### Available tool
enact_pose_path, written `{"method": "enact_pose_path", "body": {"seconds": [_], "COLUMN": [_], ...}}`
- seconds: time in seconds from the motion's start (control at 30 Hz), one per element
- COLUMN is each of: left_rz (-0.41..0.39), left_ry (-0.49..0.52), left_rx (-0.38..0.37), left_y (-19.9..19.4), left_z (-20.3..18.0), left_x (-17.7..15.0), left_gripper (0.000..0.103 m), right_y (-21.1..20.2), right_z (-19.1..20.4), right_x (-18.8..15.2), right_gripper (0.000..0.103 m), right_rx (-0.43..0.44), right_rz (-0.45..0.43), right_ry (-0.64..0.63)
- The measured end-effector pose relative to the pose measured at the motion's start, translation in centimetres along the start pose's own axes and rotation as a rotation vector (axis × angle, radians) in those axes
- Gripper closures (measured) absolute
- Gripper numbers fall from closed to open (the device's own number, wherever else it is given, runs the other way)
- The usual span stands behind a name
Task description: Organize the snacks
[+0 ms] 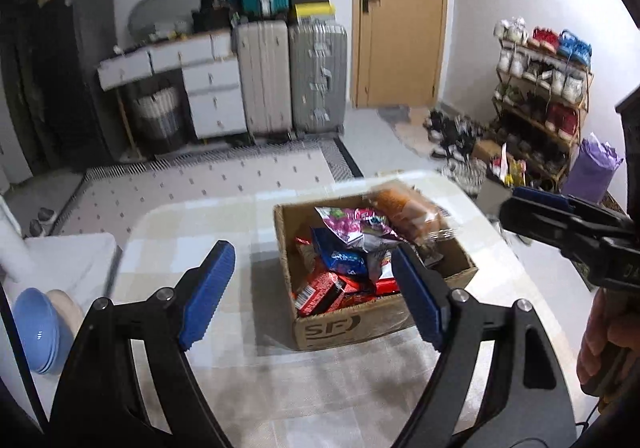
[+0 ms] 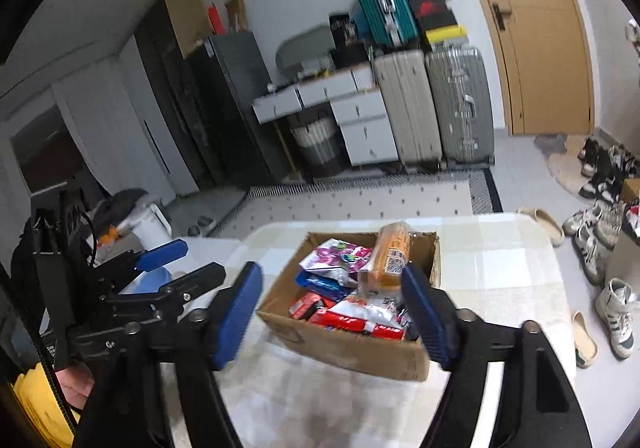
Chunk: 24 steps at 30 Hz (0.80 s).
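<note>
Table [image 1: 208,232]: one snack-filled cardboard box [image 1: 340,332]; left gripper [image 1: 314,296], right gripper [image 2: 332,312] both spread, empty.

A lived-in home, likely an entry or living room. At twelve o'clock, three suitcases [image 1: 292,75] stand stacked against the white wall beside a white drawer desk [image 1: 188,67]. A wooden door [image 1: 400,15] sits at one o'clock. At two to three o'clock, a shoe rack [image 1: 540,95] overflows, with sneakers [image 2: 600,232] scattered on the floor. A patterned rug [image 1: 208,179] covers the floor.
</note>
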<state>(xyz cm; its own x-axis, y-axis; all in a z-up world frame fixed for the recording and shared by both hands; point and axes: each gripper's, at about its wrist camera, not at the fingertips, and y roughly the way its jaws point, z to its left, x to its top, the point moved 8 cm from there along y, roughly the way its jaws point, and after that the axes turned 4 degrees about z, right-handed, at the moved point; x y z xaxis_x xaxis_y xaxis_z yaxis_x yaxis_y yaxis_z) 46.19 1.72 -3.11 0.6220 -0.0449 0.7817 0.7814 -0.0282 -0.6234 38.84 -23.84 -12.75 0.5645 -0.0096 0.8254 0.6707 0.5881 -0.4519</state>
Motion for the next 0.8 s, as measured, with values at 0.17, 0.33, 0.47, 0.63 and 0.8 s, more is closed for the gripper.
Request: {"method": "enact_pose_path", "body": {"seconds": [0.17,0.33,0.47,0.63,0.8], "left_rz": [-0.145,-0.247,-0.247,-0.282,-0.298], "left_ry": [-0.038,-0.071,-0.080,-0.083,-0.043], "left_rx": [0.038,0.065,0.087,0.128,0.165], "left_y": [-6.7,-11.9,-13.2,-12.7,-10.0], "left_z": [0.7,1.2,1.4,1.7,1.8], "left_x": [-1.7,-5.5,-8.7,-13.0,-15.6], "left_gripper": [0.003,0.001,0.001,0.001,0.001], "right_y": [-5.9,-8.4,-8.8,-8.0,-6.5], "right_z": [2.3,3.5,4.0,3.4,2.5], "right_x": [-3.4,-7.4,-10.7,-14.3,-16.0], "right_gripper": [0.006,0.003,0.003,0.003,0.003], "right_rx": [-0.013,-0.023,-0.087,-0.166,-0.229], "right_rz": [-0.120,-0.164,-0.179,-0.199,-0.204], "right_ry": [-0.036,-0.052,-0.103,-0.135,-0.175]}}
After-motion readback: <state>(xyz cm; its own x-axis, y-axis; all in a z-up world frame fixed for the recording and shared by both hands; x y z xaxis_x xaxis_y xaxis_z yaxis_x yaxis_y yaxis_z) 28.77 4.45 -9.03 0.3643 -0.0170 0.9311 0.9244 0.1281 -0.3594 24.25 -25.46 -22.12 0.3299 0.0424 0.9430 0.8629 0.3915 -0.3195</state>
